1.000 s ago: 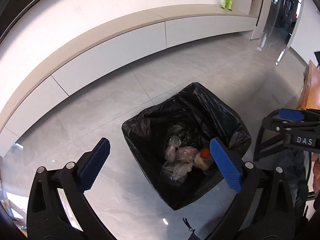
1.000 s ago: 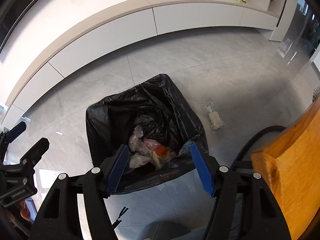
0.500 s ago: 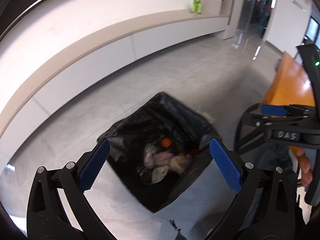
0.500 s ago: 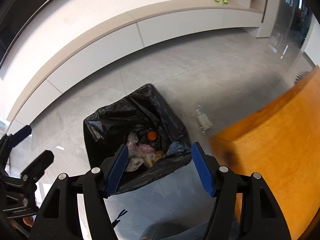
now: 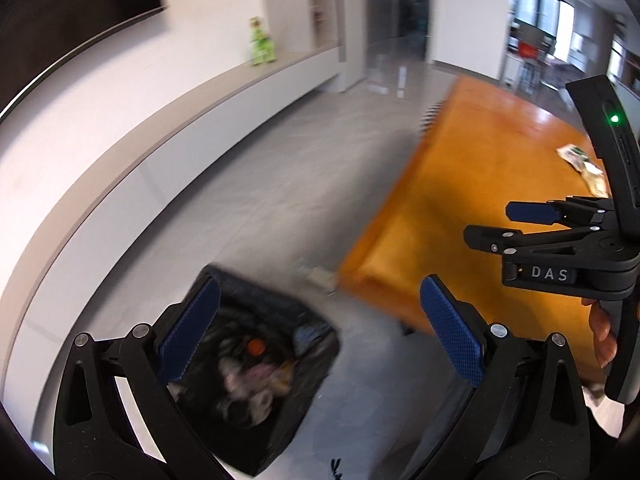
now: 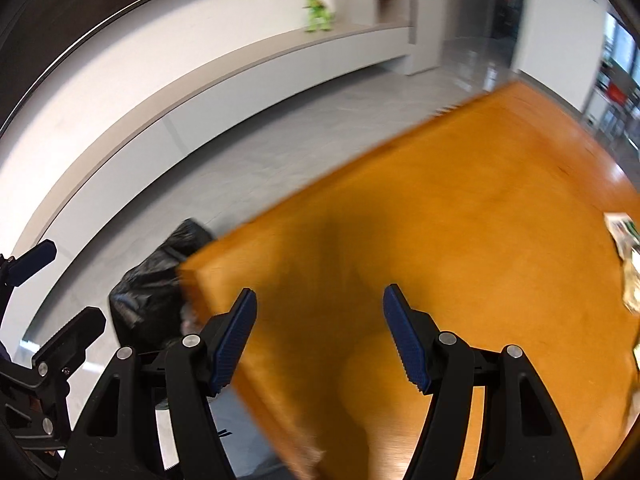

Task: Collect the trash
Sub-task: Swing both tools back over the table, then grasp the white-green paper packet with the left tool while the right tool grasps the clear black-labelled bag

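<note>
**Over the table's edge, both claws apart and empty**

At the lower left of the left view we see the black trash bag (image 5: 264, 364) on the floor (image 5: 280, 184), wrappers inside. Our left gripper (image 5: 316, 336) is spread apart above it, holding nothing. Our right gripper (image 6: 320, 336) stands apart over the orange table (image 6: 460, 208), where wrappers (image 6: 628, 256) lie at the right edge.

Orange table (image 6: 460, 240) as landmark: broad bare top, open for passage. Wrappers (image 6: 626, 256) near its far right edge. Black-lined bin (image 5: 256, 360) just off its left corner, mouth unobstructed. Grey floor (image 5: 280, 168) beyond lying clear to the wall bench (image 5: 200, 104).
</note>
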A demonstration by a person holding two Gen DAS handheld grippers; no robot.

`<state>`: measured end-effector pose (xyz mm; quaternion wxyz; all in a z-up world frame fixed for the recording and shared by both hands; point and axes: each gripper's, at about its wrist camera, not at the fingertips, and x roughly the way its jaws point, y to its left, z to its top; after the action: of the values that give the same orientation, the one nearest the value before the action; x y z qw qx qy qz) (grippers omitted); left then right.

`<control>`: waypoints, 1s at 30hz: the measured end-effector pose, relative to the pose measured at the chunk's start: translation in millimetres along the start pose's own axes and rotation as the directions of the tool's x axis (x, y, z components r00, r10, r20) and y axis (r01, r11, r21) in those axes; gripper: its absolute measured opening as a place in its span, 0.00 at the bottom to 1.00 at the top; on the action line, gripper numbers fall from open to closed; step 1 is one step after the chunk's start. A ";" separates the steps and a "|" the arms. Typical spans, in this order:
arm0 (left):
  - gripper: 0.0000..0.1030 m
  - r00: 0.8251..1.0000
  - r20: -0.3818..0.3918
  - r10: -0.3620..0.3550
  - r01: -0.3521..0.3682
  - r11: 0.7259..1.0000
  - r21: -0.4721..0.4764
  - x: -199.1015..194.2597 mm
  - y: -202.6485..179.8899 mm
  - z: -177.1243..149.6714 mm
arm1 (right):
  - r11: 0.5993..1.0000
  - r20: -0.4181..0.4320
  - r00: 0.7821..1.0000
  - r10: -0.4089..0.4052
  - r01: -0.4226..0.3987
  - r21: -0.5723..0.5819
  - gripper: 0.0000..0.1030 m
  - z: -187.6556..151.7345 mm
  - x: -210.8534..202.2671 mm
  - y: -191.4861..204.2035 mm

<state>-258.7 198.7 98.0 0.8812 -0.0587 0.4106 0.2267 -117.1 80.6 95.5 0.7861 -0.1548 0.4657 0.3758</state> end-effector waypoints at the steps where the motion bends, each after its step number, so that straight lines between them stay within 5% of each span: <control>1: 0.94 1.000 0.004 -0.018 0.017 1.000 0.023 2.8 -14.1 7.0 | 1.000 0.003 1.000 -0.012 0.012 0.016 0.65 -1.6 -1.7 -11.5; 13: 0.94 0.974 -0.019 -0.224 0.223 0.956 0.190 31.9 -136.5 66.3 | 0.961 -0.003 0.990 -0.140 0.137 0.242 0.65 -26.4 -20.2 -151.3; 30: 0.94 0.928 -0.159 -0.336 0.370 0.874 0.314 94.6 -270.1 120.0 | 0.808 -0.139 0.947 -0.289 0.319 0.495 0.65 -38.1 -10.5 -348.8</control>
<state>-1.1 26.1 83.3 0.8830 0.0086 0.4691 -0.0153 112.8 -180.3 47.4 0.8349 -0.0239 0.5400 0.1035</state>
